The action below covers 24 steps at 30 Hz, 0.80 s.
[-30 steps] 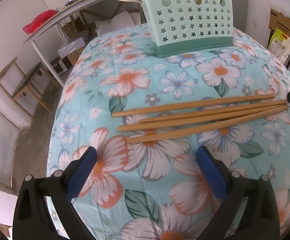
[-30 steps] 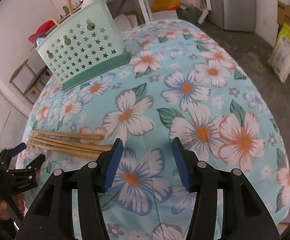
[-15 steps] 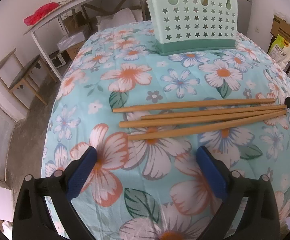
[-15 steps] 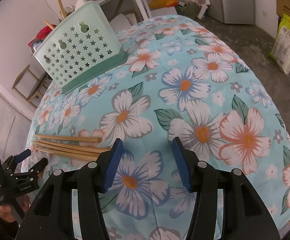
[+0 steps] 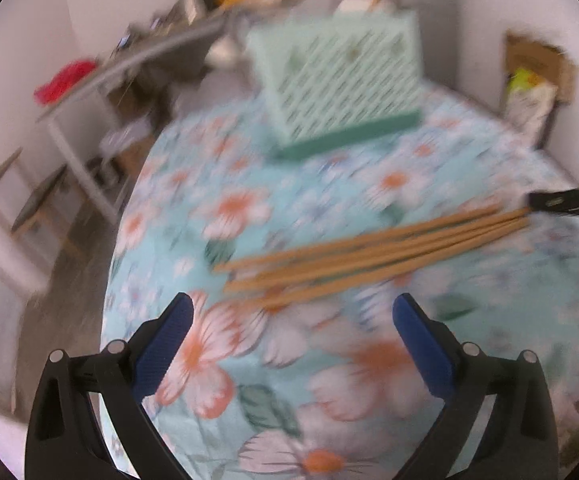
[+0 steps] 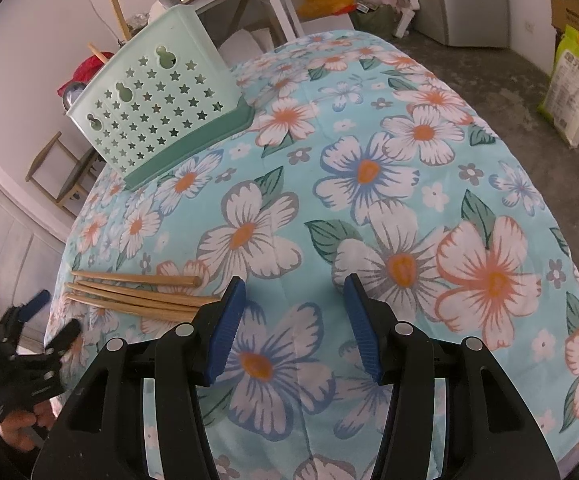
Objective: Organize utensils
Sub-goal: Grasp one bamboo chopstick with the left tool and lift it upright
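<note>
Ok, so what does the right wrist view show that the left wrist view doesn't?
Only the right wrist view shows the person's hand holding the left hand-held gripper, and a grey fridge. Only the blurred left wrist view shows the right hand-held gripper's black tip at the chopstick ends. Both share the wooden chopsticks, the mint green star-perforated plastic holder and the floral tablecloth.

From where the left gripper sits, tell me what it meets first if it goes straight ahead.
Probably the wooden chopsticks lying on the floral cloth, just ahead of the open left gripper; blur leaves depth unsure.
</note>
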Motion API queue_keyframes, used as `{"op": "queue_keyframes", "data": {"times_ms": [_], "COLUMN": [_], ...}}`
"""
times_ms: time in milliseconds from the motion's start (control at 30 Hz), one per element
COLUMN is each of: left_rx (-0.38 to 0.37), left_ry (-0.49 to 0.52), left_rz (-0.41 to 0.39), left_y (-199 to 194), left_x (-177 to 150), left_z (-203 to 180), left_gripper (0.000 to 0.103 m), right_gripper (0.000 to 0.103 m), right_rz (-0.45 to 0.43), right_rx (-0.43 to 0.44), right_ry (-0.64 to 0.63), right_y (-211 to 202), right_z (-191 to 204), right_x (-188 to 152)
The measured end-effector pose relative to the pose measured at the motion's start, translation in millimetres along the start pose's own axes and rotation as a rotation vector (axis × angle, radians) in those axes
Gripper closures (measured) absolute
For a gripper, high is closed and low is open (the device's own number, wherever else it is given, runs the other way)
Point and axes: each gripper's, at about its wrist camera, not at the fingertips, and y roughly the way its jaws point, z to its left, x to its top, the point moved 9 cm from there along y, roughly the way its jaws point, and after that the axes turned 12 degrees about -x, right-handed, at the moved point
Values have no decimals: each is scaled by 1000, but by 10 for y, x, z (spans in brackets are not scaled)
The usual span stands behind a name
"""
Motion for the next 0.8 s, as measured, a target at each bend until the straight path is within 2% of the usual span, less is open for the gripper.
{"op": "queue_keyframes", "data": {"times_ms": [33,100,133,200,233,400,667,800], "left_rx": [-24,-34,-34,-29,-26,-2,33,23], "left_ry": [48,138,195,301,331,516,739,806], "left_rz": [-32,-50,-49,-22,-12,61,73,103], "left_y": [-54,-73,-53,36,69,346,413,317], "left_x": [52,105,116,102,93,10,-30,-108], "left_z": [-105,-267,-364,-542,-591,-767,-916,-957], "left_gripper": [8,21,24,41,45,76,89,91], "right_gripper": [53,53,53,53,53,53,53,53], "right_rz": [-3,-7,-9,-12,-11,-11,-14,-14], "right_rx": [-4,-10,-11,-13,-11,8,16,23], "right_ry": [-1,-2,-2,-3,-2,6,11,18], "right_y": [4,7,7,7,4,10,12,28], "right_z": [12,22,15,26,16,28,30,59], "right_x": [1,6,8,10,7,11,11,24]}}
